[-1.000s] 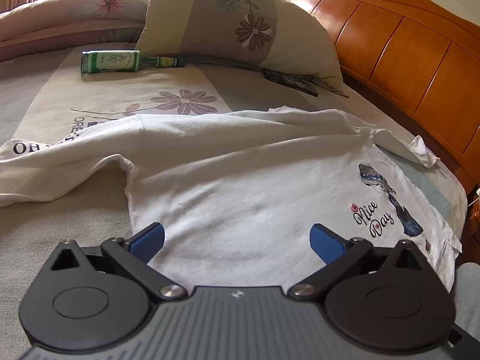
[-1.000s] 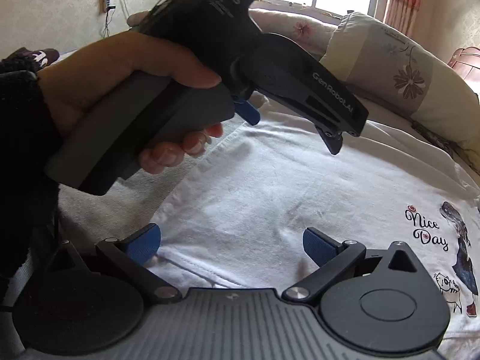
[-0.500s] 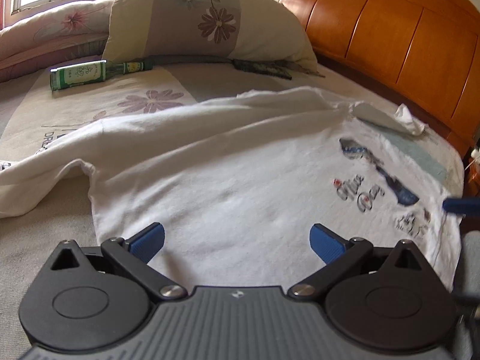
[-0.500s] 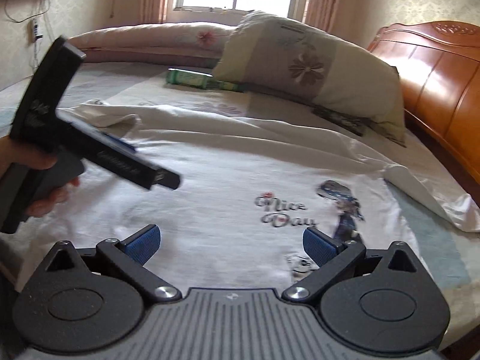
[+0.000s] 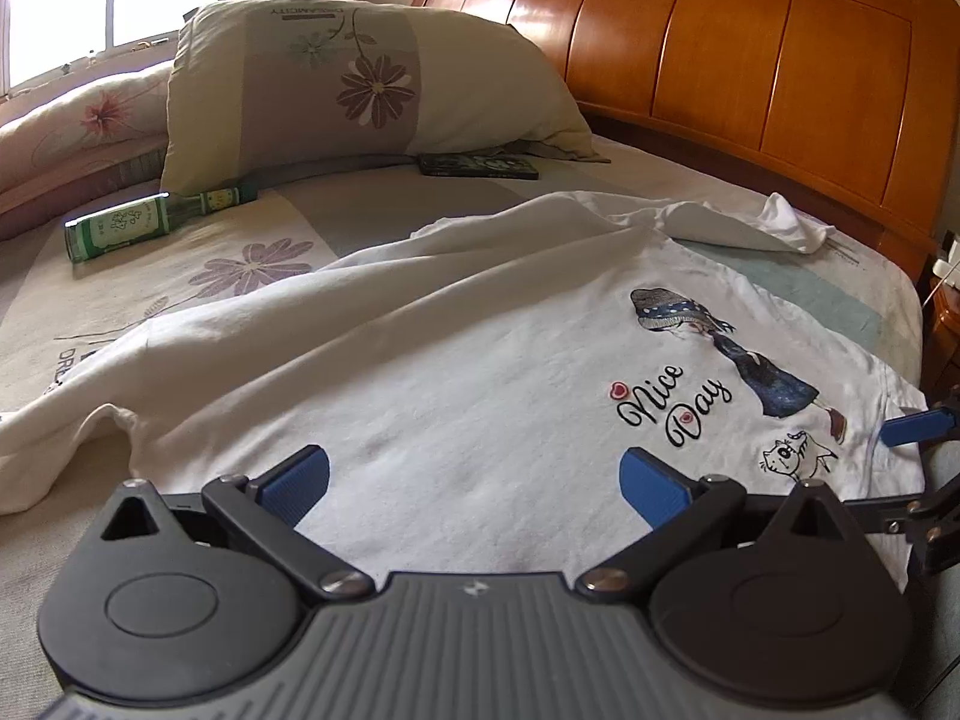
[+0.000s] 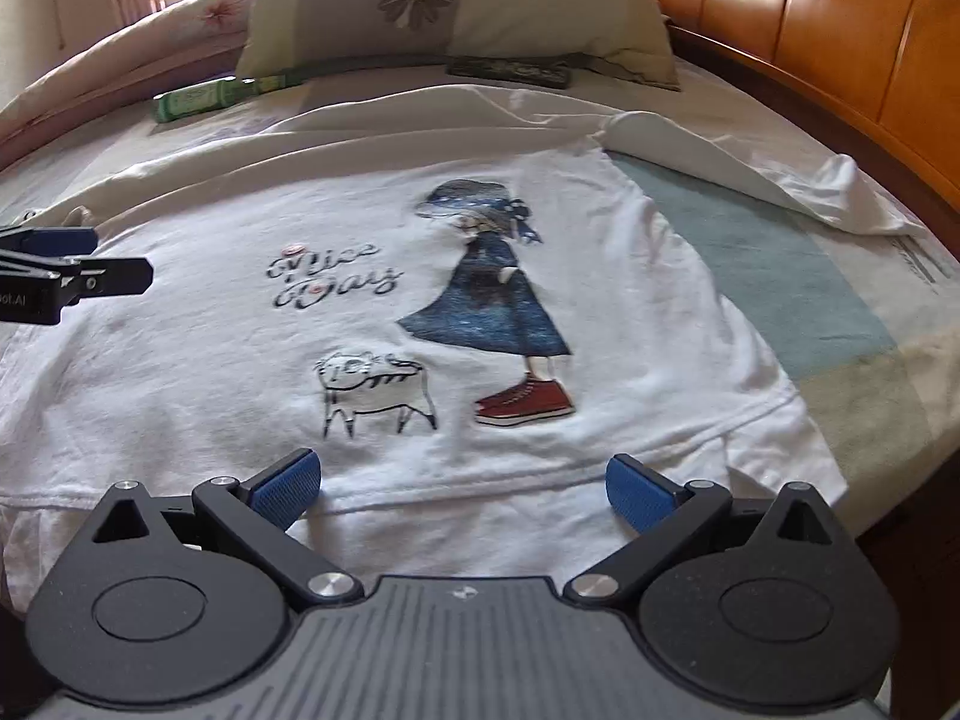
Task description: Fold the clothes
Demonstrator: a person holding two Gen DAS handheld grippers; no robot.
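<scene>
Sunlit and wide, the bed (image 5: 72, 540) fills both views beneath a curved wooden headboard (image 5: 750, 78), its far corner cut off at the frame edge. Spread flat across the patterned sheet lies a white T-shirt (image 5: 480, 396), print side up with a girl, a cat and the words "Nice Day"; one sleeve (image 6: 750, 174) is folded back near the headboard, and the opposite side bunches into a ridge that hides part of the sheet behind it. A floral pillow (image 5: 360, 84) leans at the head of the bed, with a green bottle (image 5: 138, 225) lying on its side beside it and a dark flat object (image 5: 480, 165), too blurred to identify, at its foot. The left tool (image 5: 474, 480) hovers released over the shirt's plain half; the right tool (image 6: 459, 489), also spread wide, sits at the hem.
</scene>
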